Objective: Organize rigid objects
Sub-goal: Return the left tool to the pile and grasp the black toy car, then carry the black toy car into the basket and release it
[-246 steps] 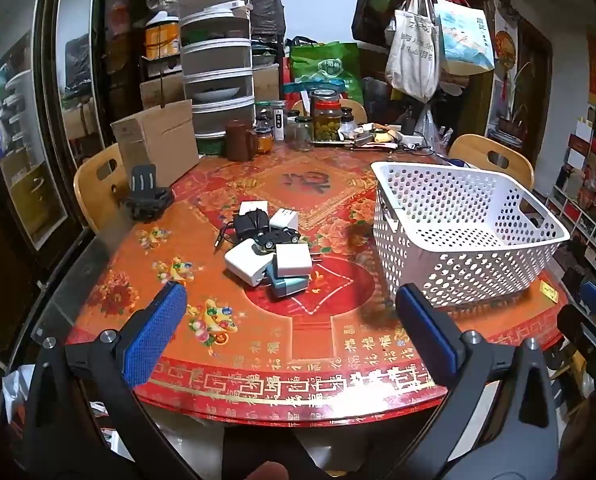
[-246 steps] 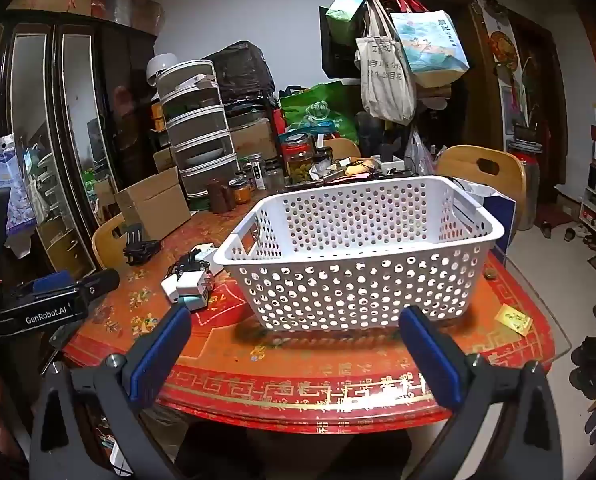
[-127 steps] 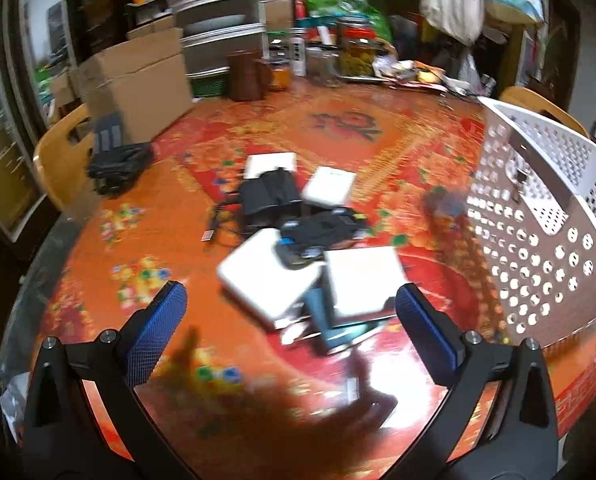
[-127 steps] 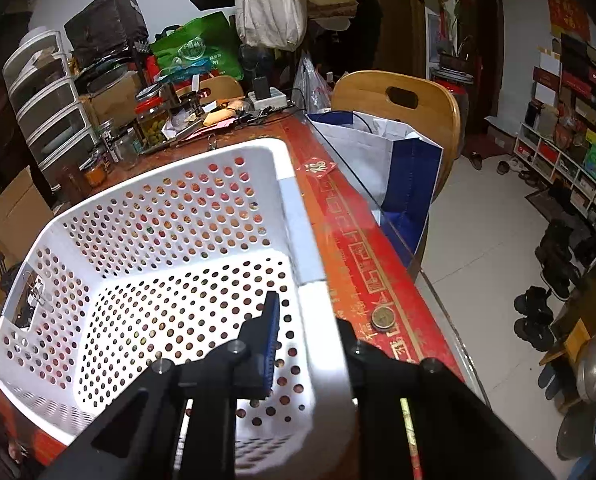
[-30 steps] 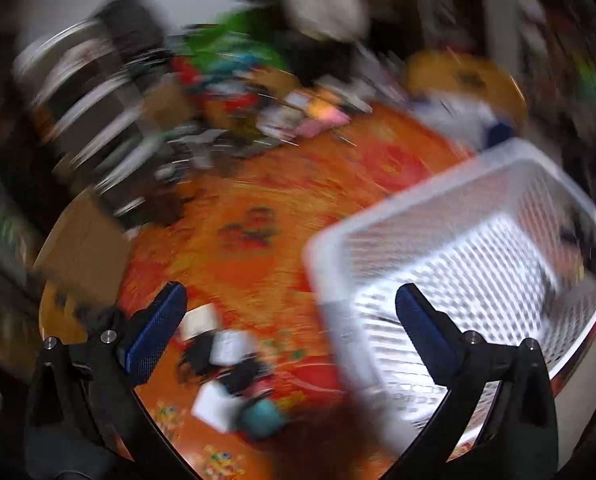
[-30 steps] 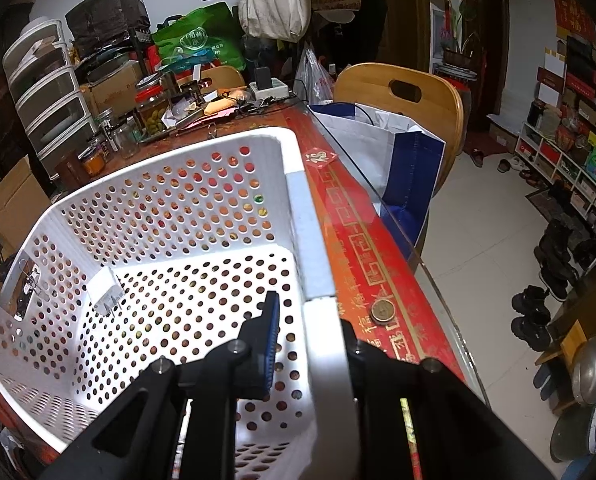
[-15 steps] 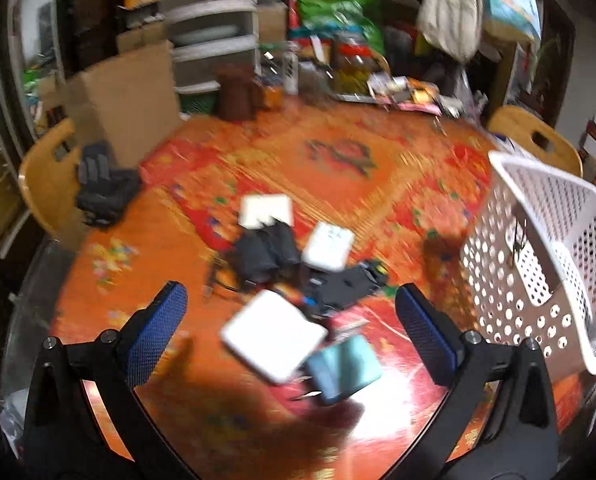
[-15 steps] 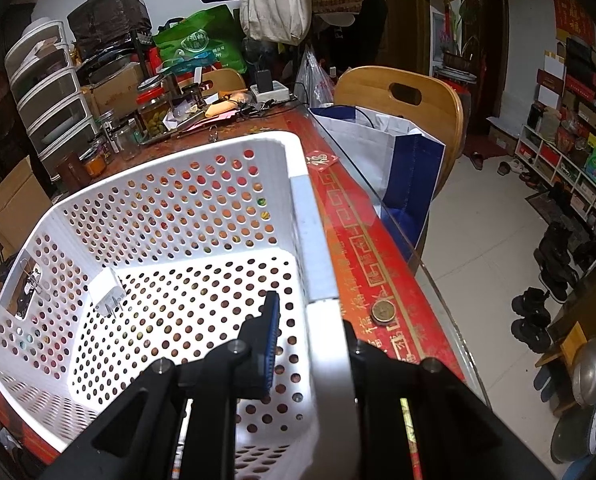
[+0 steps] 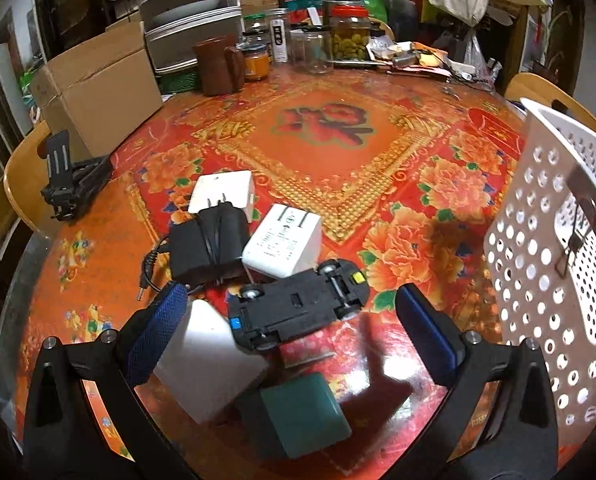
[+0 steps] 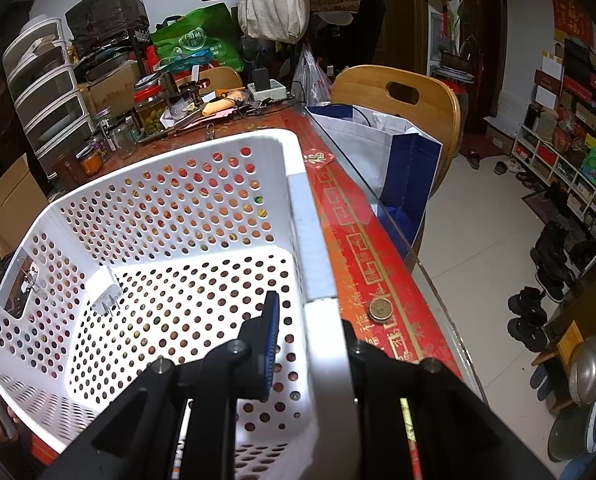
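Note:
My left gripper [image 9: 293, 330] is open and hangs low over a pile of small objects on the red patterned table [image 9: 330, 148]. Between its blue pads lies an upside-down black toy car [image 9: 298, 308]. Around the car are a white block [image 9: 207, 366], a teal box [image 9: 298, 416], a white plug adapter [image 9: 283, 246], a black adapter with a cord [image 9: 207, 246] and another white charger [image 9: 223, 196]. My right gripper [image 10: 308, 344] is shut on the near wall of the white perforated basket [image 10: 169, 216]. One small white charger [image 10: 105, 290] lies inside the basket.
The basket [image 9: 558, 240] stands at the right of the pile. A black folded stand [image 9: 71, 178], a cardboard box [image 9: 97, 88], a brown mug [image 9: 217, 66] and jars [image 9: 348, 32] crowd the table's far side. A coin [image 10: 380, 309] lies by the table edge, a chair [image 10: 398, 96] beyond.
My left gripper has swung from the basket back over the pile and come down close to it, so the toy car now lies between its pads. The right gripper and basket have stayed put.

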A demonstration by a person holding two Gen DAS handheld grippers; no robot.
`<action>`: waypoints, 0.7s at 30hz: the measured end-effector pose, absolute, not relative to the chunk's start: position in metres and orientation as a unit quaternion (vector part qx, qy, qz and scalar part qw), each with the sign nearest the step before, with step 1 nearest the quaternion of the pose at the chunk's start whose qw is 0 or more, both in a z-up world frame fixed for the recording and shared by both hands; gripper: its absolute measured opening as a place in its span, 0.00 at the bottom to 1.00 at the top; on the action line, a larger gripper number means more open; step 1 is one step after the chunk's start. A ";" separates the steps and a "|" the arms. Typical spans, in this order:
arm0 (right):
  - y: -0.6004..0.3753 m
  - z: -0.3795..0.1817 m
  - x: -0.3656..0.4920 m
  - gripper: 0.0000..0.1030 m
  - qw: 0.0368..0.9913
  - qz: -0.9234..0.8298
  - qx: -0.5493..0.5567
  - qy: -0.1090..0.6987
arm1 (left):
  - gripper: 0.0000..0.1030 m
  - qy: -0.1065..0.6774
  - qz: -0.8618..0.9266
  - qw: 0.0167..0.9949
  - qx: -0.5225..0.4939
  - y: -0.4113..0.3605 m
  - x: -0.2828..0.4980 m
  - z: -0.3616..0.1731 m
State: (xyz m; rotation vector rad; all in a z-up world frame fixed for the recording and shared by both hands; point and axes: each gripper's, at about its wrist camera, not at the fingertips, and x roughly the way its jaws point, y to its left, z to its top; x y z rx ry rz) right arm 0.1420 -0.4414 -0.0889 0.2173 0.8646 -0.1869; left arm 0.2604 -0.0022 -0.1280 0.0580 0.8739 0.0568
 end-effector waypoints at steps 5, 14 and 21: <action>-0.441 -0.089 0.142 0.15 0.899 -0.089 0.105 0.417 | 0.62 0.424 0.027 0.905 0.021 0.000 0.259 -0.127; -0.442 -0.088 0.142 0.15 0.899 -0.089 0.104 0.417 | 0.61 0.388 0.038 0.921 0.009 0.011 0.244 -0.107; -0.442 -0.088 0.142 0.15 0.899 -0.089 0.104 0.416 | 0.61 0.347 0.072 0.935 0.031 0.017 0.230 -0.075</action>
